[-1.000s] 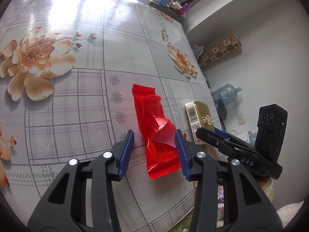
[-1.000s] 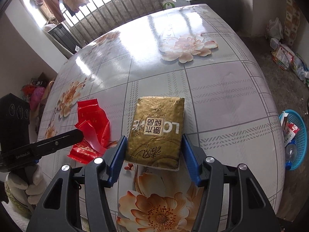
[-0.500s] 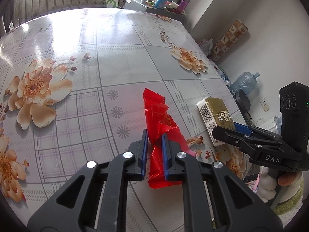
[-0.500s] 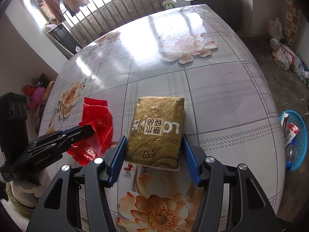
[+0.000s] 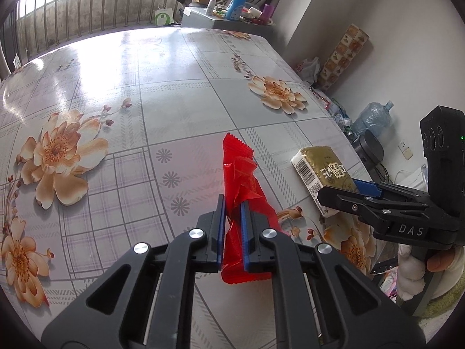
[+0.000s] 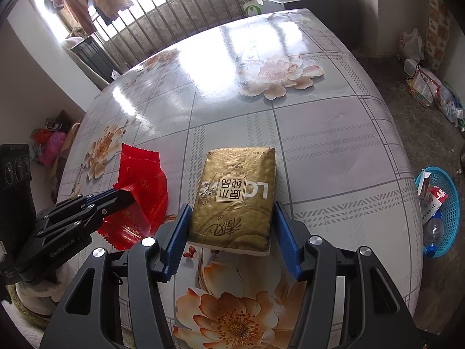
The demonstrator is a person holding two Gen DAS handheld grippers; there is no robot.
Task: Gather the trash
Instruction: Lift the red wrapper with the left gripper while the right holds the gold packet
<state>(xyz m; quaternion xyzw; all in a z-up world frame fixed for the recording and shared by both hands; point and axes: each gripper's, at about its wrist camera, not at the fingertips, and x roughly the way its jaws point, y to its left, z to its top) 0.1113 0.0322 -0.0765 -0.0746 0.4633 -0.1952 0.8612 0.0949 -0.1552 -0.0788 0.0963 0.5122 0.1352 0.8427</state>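
- Because the red snack wrapper [image 5: 242,186] is thin and crumpled, I have my left gripper [image 5: 231,203] clenched on its near half; in the left wrist view its far end rises clear of the flowered tablecloth [image 5: 122,110], so it looks lifted.
- While that hand is busy, my right gripper [image 6: 229,226] stands released, its blue pads just beside both flanks of the gold tissue pack [image 6: 235,195] lying flat, ready to squeeze. I judge the blue basket [image 6: 443,212] on the floor, already holding rubbish, to be the destination.

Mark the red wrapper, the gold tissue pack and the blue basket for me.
red wrapper [image 5: 241,171]: left wrist view, crinkled upper half.
gold tissue pack [image 6: 235,195]: right wrist view, printed label on top.
blue basket [image 6: 452,221]: right wrist view, mesh wall.
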